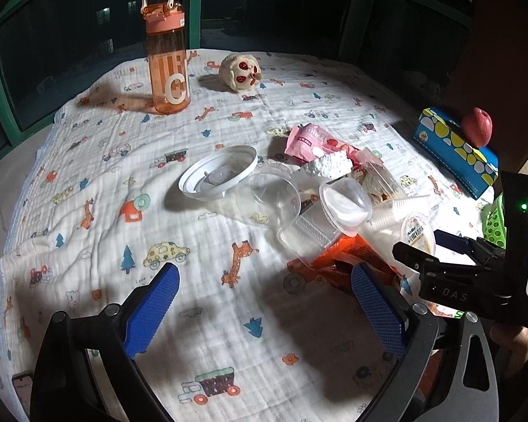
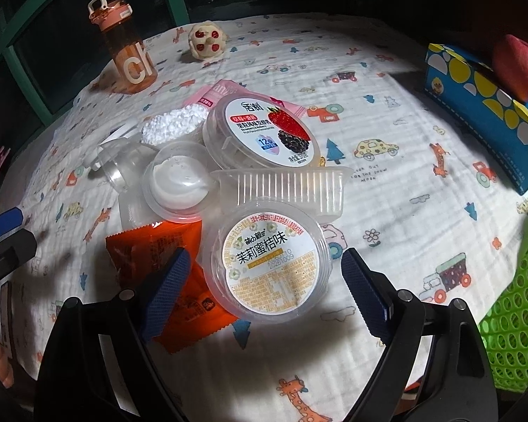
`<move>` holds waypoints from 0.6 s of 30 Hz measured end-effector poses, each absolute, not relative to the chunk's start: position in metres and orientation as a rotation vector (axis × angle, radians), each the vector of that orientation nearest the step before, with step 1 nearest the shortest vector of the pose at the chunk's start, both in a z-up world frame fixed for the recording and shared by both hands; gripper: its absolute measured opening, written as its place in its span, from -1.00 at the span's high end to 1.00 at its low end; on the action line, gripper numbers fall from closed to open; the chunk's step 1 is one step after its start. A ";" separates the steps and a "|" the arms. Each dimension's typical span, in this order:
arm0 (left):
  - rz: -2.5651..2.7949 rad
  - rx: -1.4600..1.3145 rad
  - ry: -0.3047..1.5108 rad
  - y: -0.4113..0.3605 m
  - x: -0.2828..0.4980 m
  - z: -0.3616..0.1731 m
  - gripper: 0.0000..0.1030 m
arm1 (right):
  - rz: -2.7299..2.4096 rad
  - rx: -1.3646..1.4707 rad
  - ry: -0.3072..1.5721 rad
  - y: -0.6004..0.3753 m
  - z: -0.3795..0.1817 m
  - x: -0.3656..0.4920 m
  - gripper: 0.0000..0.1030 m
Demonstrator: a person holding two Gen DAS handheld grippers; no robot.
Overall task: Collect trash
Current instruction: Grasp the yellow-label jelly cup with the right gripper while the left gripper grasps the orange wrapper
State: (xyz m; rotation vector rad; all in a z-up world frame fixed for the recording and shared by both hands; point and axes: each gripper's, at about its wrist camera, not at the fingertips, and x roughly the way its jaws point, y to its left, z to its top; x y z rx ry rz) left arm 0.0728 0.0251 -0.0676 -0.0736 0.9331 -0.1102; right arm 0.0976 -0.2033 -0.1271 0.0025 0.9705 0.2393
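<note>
A heap of trash lies on the printed cloth [image 1: 88,183]. My right gripper [image 2: 264,255] is open, its blue pads on either side of a clear jelly cup with a white and yellow lid [image 2: 274,263], which lies on an orange wrapper [image 2: 151,242]. A gap shows at the right pad. Behind the cup are a ribbed clear tray [image 2: 288,183], a strawberry yogurt cup [image 2: 264,130], a small cup with white paste [image 2: 179,179], a foam piece [image 2: 172,125] and a pink wrapper [image 2: 221,91]. My left gripper [image 1: 264,269] is open over bare cloth, left of the orange wrapper [image 1: 352,249].
A green perforated basket [image 2: 510,334] stands at the right edge. Beyond it a blue spotted box [image 2: 482,105] carries a red apple [image 2: 517,66]. An orange bottle [image 1: 167,52] and a plush toy [image 1: 239,70] stand at the back by dark windows. A white lid [image 1: 218,172] lies left of the heap.
</note>
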 end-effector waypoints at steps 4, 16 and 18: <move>-0.123 -0.073 0.944 0.022 0.071 -0.071 -0.74 | 0.218 -0.009 0.981 -0.203 -0.132 0.100 -0.52; -0.219 -0.178 1.028 -0.011 0.078 -0.088 -0.73 | 0.206 0.045 0.931 -0.232 -0.110 0.077 -0.34; -0.230 -0.199 1.047 -0.021 0.080 -0.095 -0.73 | 0.197 0.055 0.914 -0.242 -0.103 0.071 -0.34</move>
